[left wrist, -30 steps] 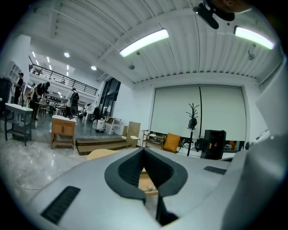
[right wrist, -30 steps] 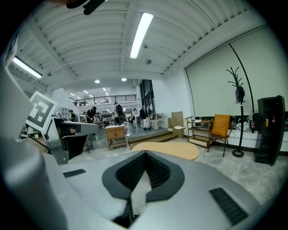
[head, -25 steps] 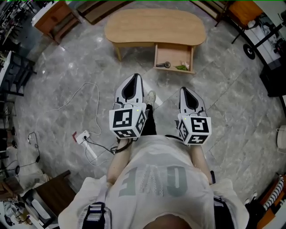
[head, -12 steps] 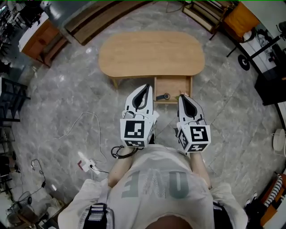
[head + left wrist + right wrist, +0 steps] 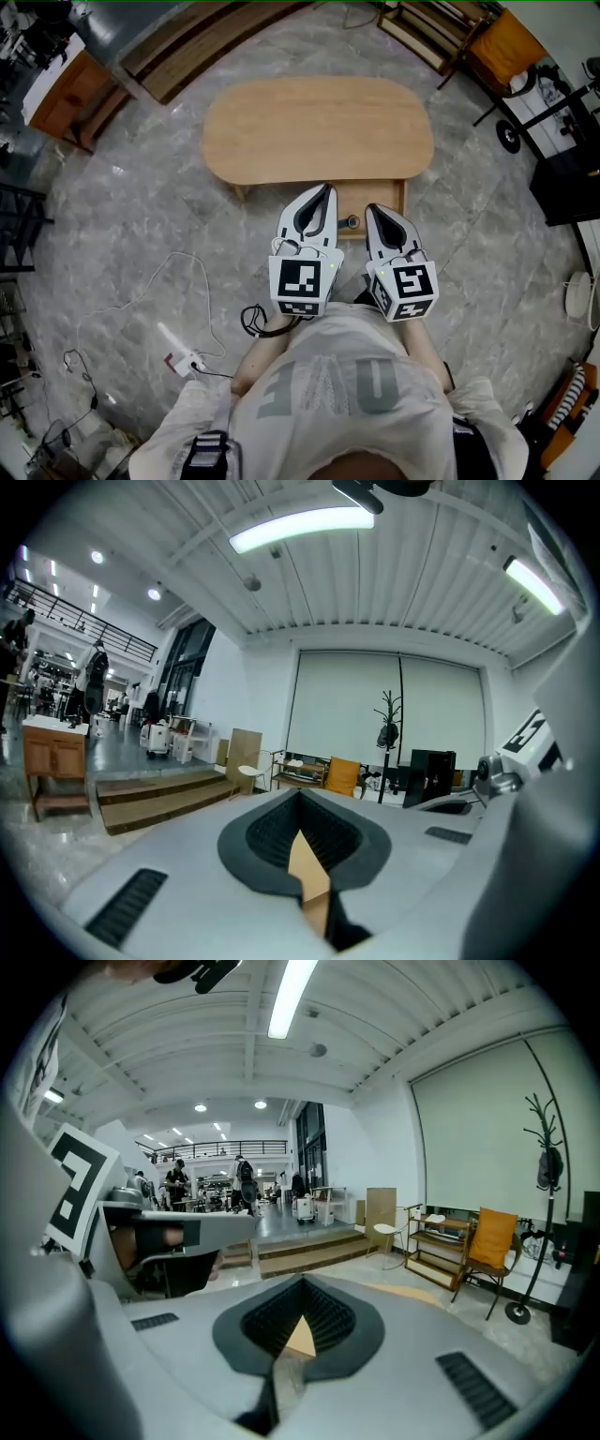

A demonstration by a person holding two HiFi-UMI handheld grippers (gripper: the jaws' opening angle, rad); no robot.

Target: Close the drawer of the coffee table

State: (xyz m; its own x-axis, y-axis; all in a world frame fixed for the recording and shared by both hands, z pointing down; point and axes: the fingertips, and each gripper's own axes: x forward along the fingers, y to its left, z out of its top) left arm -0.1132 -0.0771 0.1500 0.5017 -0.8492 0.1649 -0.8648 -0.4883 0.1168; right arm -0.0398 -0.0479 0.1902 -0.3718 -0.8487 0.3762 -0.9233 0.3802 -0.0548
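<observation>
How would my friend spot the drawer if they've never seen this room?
Find the oval wooden coffee table in the middle of the grey floor. The drawer sticks out from under its near edge: the only open wooden box there.

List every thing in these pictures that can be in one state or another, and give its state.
drawer: open, pulled out of the table toward the person
coffee table: standing upright
left gripper: jaws shut, nothing held
right gripper: jaws shut, nothing held
ceiling light: on
</observation>
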